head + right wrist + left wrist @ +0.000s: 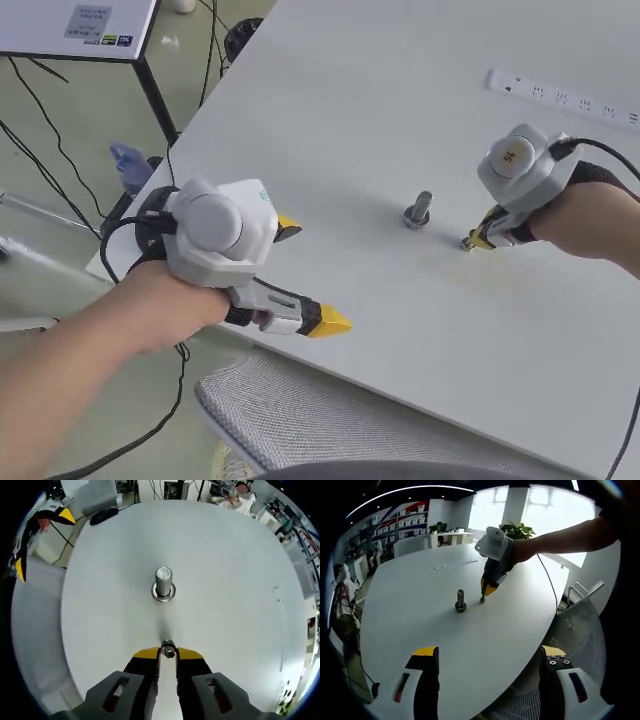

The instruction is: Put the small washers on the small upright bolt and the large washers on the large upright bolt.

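Observation:
The large upright bolt (418, 210) (460, 601) (163, 584) stands mid-table with washers stacked at its base. Just right of it is the small upright bolt (466, 243) (482, 599) (168, 650). My right gripper (478, 240) (168, 652) points down at the small bolt's top, its yellow tips shut on a small round metal piece there. It looks like a small washer, but I cannot tell it from the bolt head. My left gripper (312, 275) (489, 652) hovers over the table's near left edge, wide open with nothing between its fingers.
A white power strip (560, 95) lies at the far right of the white table (380, 100). A grey mesh chair (300, 420) sits under the near edge. Cables and a blue bottle (130, 165) are on the floor at left.

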{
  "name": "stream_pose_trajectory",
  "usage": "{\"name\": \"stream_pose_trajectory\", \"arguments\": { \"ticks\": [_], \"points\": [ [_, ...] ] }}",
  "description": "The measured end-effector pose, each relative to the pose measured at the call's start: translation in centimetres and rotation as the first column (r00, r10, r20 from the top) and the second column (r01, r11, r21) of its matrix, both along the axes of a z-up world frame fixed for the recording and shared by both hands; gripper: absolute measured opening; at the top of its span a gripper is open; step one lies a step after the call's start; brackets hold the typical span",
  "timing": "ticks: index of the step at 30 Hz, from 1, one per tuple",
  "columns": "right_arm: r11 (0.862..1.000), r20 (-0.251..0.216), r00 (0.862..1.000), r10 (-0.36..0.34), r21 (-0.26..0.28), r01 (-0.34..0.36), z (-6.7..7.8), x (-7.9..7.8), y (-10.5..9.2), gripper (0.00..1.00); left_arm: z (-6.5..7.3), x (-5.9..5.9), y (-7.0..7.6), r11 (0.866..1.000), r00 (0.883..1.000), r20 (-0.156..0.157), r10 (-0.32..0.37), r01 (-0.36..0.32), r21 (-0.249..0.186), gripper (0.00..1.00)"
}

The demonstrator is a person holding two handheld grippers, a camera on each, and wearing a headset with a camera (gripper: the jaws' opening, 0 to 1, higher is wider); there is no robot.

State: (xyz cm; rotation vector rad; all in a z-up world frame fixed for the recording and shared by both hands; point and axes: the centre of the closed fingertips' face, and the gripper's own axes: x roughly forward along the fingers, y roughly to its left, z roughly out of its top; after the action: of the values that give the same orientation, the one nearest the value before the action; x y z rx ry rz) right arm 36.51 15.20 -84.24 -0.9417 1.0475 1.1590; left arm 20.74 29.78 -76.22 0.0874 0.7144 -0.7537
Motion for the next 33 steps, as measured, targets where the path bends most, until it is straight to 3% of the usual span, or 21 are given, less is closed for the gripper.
{"name": "stream_pose_trajectory", "arguments": {
  "ticks": [12,33],
  "points": [
    [1.000,0.006,1.000,-0.007,-0.003,0.007,-2.0,0.5,0.1,0.13,-0.2,-0.2,0.6,1.000,1.000,-0.010,-0.006,0.006,0.002,0.81],
    [1.000,0.016,1.000,0.011,-0.006,-0.010,-1.7,0.1,0.4,0.14,-0.2,-0.9,0.8,1.000,1.000,-0.015,0.004,-0.004,-0.003,0.80]
  ]
}}
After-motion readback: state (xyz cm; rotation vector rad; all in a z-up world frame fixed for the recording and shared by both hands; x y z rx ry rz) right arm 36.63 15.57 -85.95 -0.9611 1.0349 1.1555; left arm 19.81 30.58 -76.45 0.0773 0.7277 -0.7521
